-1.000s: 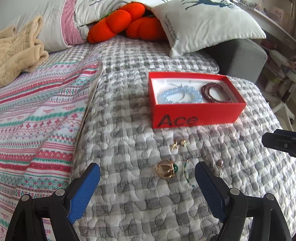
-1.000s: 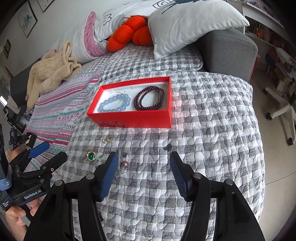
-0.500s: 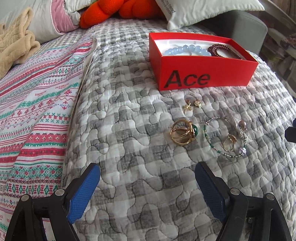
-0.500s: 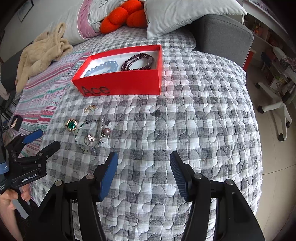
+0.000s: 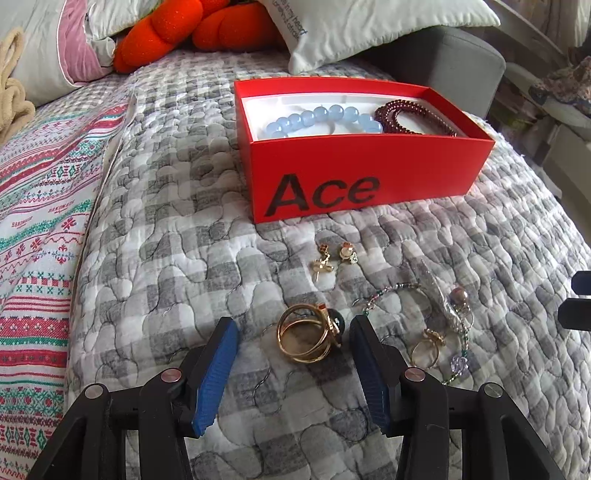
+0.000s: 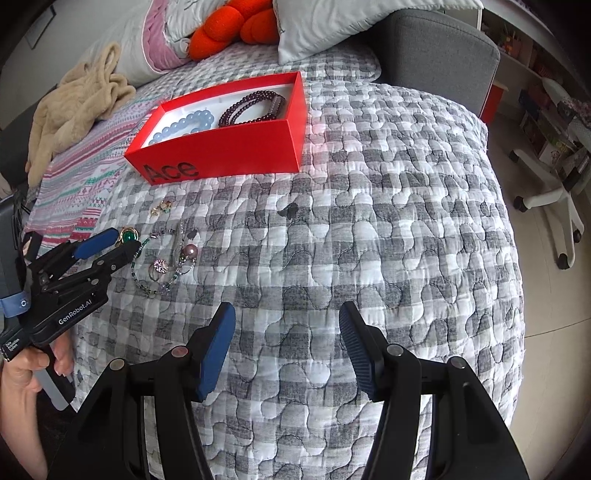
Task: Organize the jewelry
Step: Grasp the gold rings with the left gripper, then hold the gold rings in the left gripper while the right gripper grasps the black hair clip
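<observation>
A gold ring with a green stone point(image 5: 310, 338) point(image 6: 128, 235) lies on the grey checked quilt between the blue pads of my left gripper point(image 5: 295, 341) point(image 6: 114, 243). Its jaws are closing and the pads stand clear of the ring on both sides. To the right lie a thin beaded chain with a pearl point(image 5: 448, 314) point(image 6: 173, 258) and a small ring point(image 5: 426, 349). Two small earrings point(image 5: 334, 258) point(image 6: 161, 208) lie nearer the red "Ace" box point(image 5: 369, 184) point(image 6: 236, 151), which holds a blue bead bracelet point(image 5: 325, 120) and a dark red one point(image 5: 410, 118). My right gripper point(image 6: 288, 343) hangs open over bare quilt.
A striped blanket point(image 5: 40, 229) covers the bed's left side. Pillows point(image 5: 369, 26) and an orange plush point(image 5: 192, 33) sit at the head. A grey headboard end point(image 6: 436, 51) and a white chair base point(image 6: 550, 199) stand to the right. A hand point(image 6: 22, 373) holds the left gripper.
My left gripper has dropped toward the quilt and come up around the gold ring, and its jaws have narrowed. The right gripper has sunk a little with its jaws unchanged.
</observation>
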A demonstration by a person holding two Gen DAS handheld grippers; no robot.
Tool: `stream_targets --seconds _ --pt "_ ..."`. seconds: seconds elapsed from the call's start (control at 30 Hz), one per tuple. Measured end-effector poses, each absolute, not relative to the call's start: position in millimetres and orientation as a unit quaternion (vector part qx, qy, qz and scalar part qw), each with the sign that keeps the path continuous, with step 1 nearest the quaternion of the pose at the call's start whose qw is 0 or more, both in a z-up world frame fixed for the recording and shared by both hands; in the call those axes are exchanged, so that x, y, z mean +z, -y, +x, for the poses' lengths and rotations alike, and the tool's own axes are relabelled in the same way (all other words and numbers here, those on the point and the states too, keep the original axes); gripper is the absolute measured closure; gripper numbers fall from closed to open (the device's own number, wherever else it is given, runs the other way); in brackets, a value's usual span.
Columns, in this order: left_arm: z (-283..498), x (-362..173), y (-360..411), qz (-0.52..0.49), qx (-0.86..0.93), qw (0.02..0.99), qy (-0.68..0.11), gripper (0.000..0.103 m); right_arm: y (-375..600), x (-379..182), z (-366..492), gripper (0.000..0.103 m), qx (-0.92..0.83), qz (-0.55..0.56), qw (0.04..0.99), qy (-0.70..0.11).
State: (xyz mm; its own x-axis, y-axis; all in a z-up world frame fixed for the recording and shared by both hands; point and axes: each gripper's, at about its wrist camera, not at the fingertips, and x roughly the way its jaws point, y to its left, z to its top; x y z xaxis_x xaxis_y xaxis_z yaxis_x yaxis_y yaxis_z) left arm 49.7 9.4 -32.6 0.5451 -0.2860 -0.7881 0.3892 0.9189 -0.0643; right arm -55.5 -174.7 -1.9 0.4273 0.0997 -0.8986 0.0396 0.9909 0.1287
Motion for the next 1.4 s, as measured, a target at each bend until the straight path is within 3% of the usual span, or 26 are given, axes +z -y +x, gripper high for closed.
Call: stream_targets --seconds 0.1,0.57,1.2,1.27,1.4 --pt "49.2 -31.5 -5.6 0.076 -0.184 0.878 -0.435 0.075 172.8 0.8 -59.3 0.042 0.022 0.062 0.843 -0.534" --pt "-3.5 -5.3 -48.7 0.032 -0.151 0.876 -0.458 0.075 100.9 -1.5 -111.5 0.042 0.119 -0.043 0.853 -0.507" --pt "-37.5 -7.7 -79.8 0.030 -0.142 0.868 -0.475 0.074 38.9 -28.2 -121.2 0.042 0.176 -0.061 0.828 -0.529" --pt "-36.8 -6.8 -80.5 0.028 -0.141 0.869 -0.474 0.074 35.2 -28.7 -117.3 0.046 0.170 -0.064 0.831 -0.526" --pt "-36.1 -5.5 -79.7 0.025 -0.141 0.869 -0.474 0.074 30.5 -28.3 -110.6 0.069 0.165 -0.067 0.835 -0.521"
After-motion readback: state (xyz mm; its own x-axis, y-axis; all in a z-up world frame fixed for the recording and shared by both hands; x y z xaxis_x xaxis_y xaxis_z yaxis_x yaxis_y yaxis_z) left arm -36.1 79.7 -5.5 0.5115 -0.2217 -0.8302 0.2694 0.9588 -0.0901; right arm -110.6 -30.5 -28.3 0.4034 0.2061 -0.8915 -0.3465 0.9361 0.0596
